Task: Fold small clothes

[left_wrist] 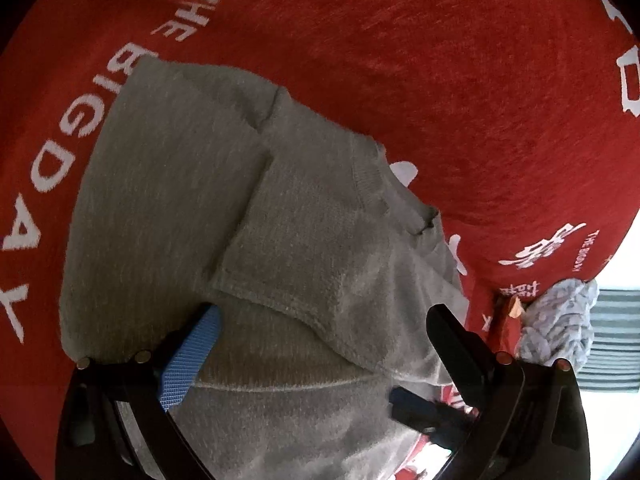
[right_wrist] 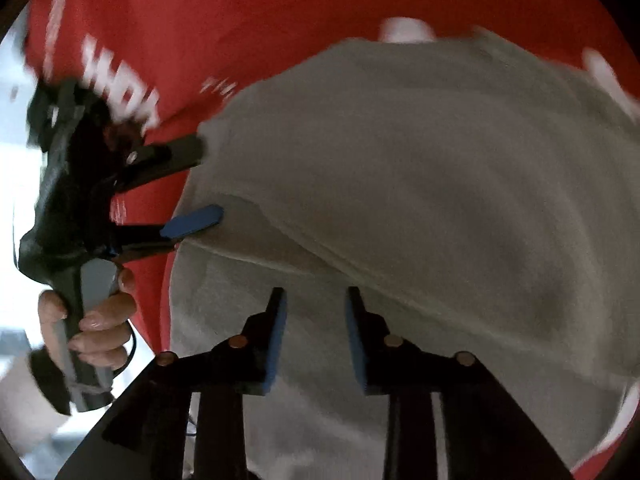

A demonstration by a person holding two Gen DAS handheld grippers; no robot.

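A grey garment point(left_wrist: 248, 208) lies partly folded on the red cloth, one layer doubled over another. My left gripper point(left_wrist: 324, 312) hovers over its near edge with jaws wide apart, one blue pad point(left_wrist: 192, 356) on the left. From the right wrist view, the left gripper point(right_wrist: 211, 179) stands open at the garment's point(right_wrist: 400, 160) left edge, the fabric's rim between its fingers without being pinched. My right gripper point(right_wrist: 316, 294) points down at the grey fabric, its blue-padded fingers apart and nothing clamped between them.
The red cloth point(left_wrist: 400, 40) with white lettering covers the surface under the garment. A crumpled white patterned fabric point(left_wrist: 560, 320) and a striped fabric point(left_wrist: 612, 340) lie at the right edge. A person's hand point(right_wrist: 100, 320) grips the left gripper's handle.
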